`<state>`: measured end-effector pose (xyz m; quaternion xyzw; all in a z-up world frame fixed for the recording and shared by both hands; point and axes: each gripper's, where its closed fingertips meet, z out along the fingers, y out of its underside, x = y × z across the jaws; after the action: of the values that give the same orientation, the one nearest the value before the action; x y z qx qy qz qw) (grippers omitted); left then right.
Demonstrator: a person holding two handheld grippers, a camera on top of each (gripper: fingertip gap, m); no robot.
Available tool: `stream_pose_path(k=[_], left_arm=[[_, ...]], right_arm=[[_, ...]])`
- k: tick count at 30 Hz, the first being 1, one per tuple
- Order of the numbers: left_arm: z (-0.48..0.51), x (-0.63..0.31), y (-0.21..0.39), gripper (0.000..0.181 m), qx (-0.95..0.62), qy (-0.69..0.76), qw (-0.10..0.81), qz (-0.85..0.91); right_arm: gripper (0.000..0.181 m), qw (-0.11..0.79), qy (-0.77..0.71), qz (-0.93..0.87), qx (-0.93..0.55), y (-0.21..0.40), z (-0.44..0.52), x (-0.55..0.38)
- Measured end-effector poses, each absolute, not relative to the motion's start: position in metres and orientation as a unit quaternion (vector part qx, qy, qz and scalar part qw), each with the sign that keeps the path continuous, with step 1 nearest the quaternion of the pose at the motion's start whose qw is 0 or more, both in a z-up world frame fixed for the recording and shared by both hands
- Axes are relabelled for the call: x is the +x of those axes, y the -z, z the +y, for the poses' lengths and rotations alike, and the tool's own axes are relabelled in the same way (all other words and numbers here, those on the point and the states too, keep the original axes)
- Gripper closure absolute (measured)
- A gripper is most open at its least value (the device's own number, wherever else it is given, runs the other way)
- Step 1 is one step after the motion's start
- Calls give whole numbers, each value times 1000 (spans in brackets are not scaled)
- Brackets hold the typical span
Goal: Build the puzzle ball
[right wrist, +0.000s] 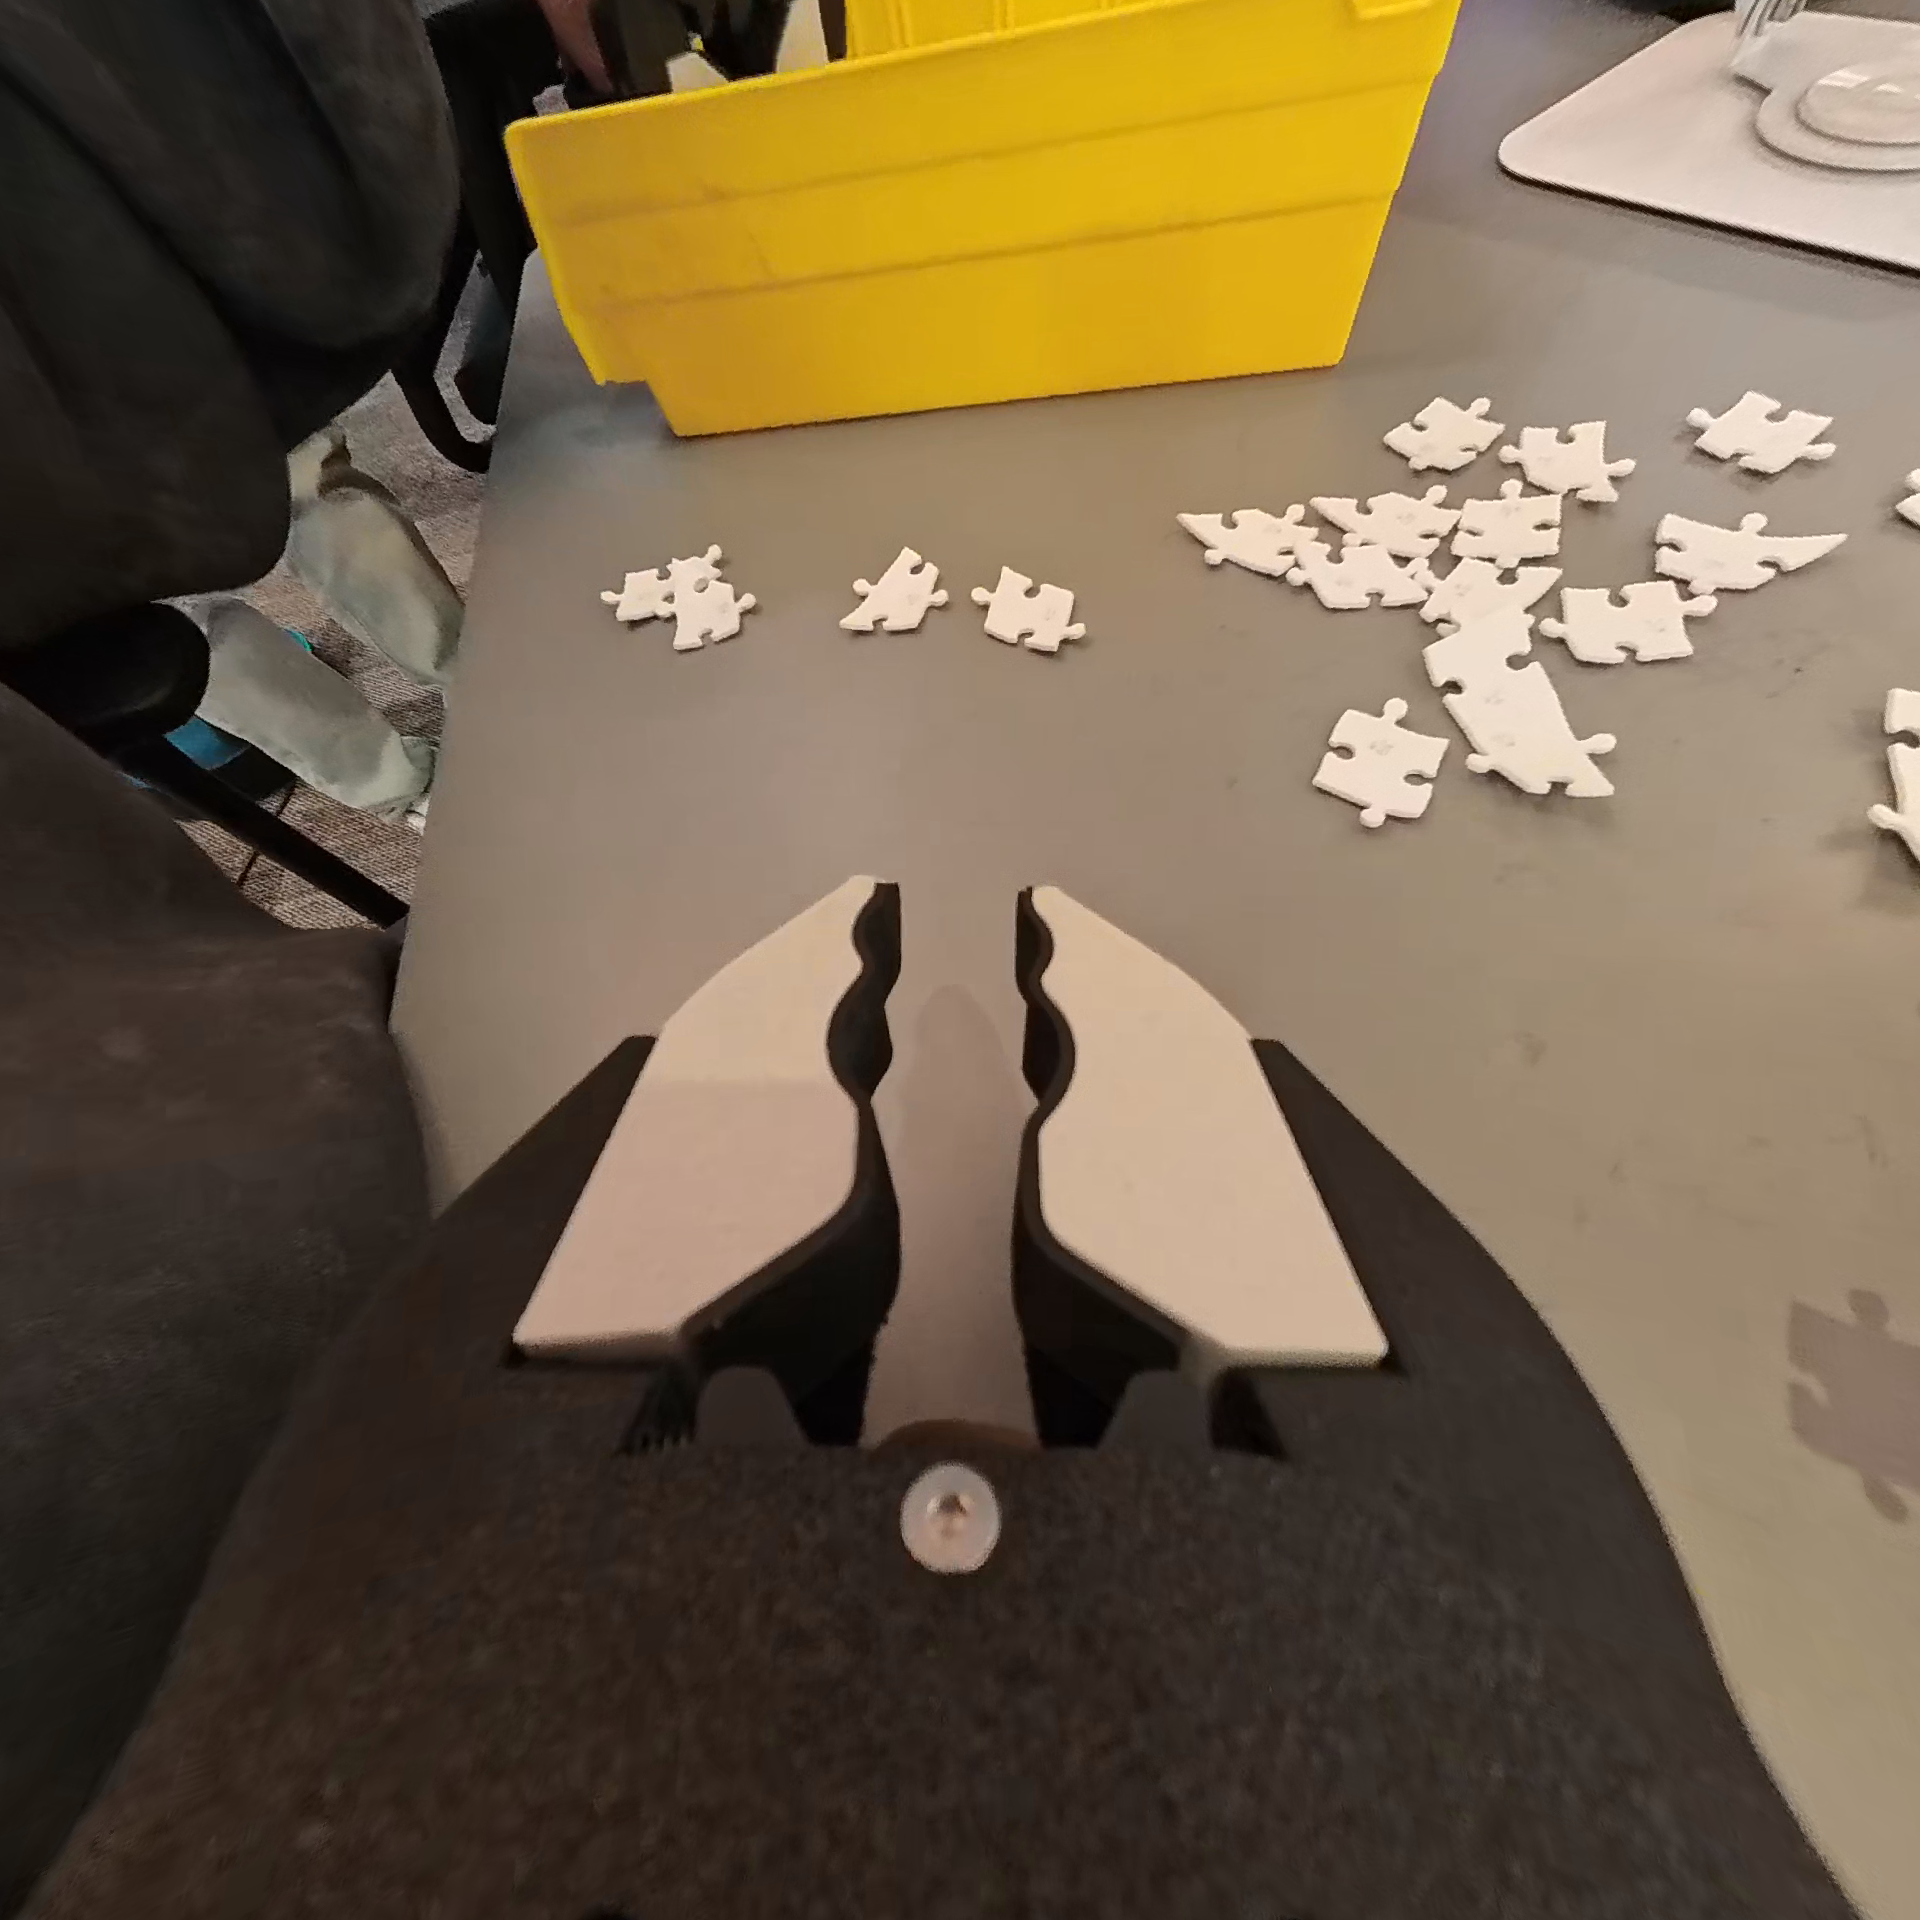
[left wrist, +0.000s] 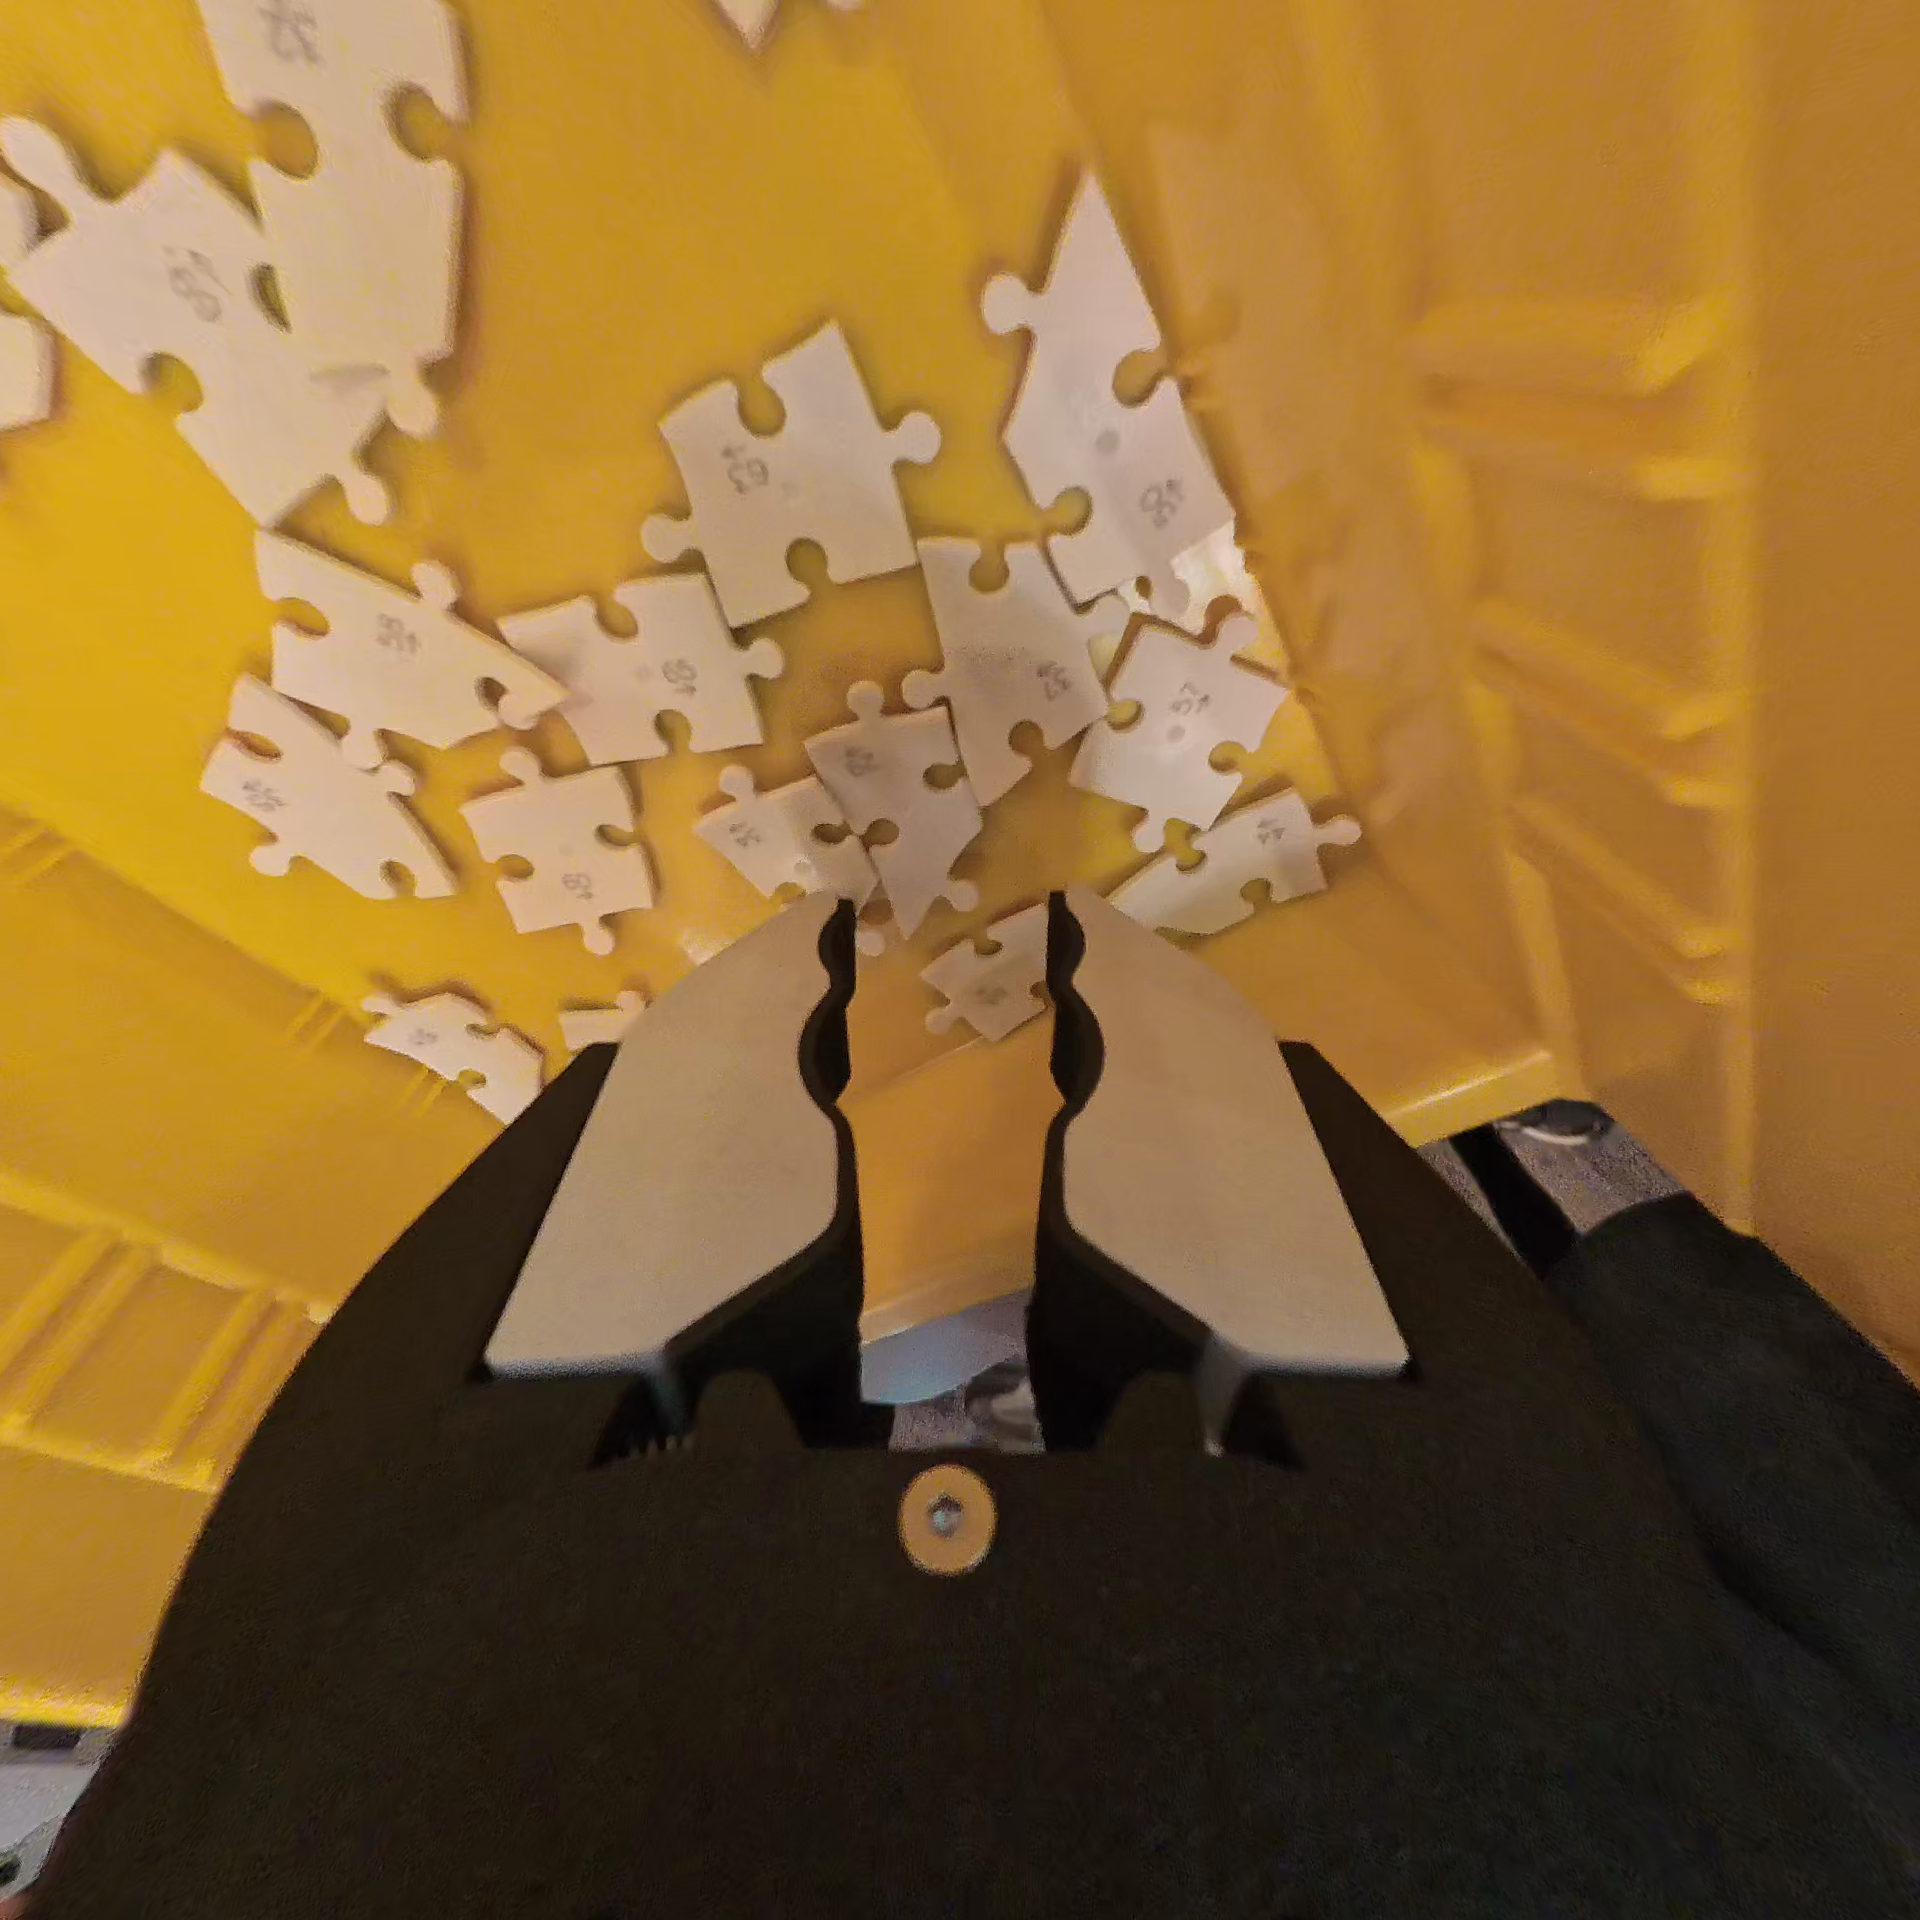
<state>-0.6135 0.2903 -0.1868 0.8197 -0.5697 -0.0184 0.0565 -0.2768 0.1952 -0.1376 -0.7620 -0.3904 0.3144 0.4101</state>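
Looking: two wrist views, one into a yellow bin [left wrist: 1455, 520], one over a grey counter [right wrist: 1195, 1039].
Puzzle pieces in bin: flat white jigsaw pieces [left wrist: 800, 468] with knobs and notches, each bearing a small grey printed mark; they lie loose and partly overlapping on the bin's yellow floor.
Left tongs: the left tongs [left wrist: 951, 914] stand apart with nothing between them, their tips just beside the nearest pieces, one pointed piece [left wrist: 904, 800] lying just beyond the gap.
Puzzle pieces on counter: more white pieces, a small row of loose pieces [right wrist: 894, 592] at the far middle and a larger overlapping cluster [right wrist: 1496, 603] at the far right.
Right tongs: the right tongs [right wrist: 961, 894] stand apart and empty over bare counter, well apart from both groups.
Bin on counter: the bin sits at the far edge, beyond the row of pieces.
Far right: a pale tray [right wrist: 1621, 177].
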Motion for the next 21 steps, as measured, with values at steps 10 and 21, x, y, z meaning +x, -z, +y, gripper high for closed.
stream_pose_path(k=[10,21], left_arm=[[314,-618,188,151,807,53,108,-578],[298,-617,182,137,785,93,110,-602]], right_arm=[[160,406,-313,-393,-763,140,195,-274],[160,412,-319,-383,-762,134,199,-265]])
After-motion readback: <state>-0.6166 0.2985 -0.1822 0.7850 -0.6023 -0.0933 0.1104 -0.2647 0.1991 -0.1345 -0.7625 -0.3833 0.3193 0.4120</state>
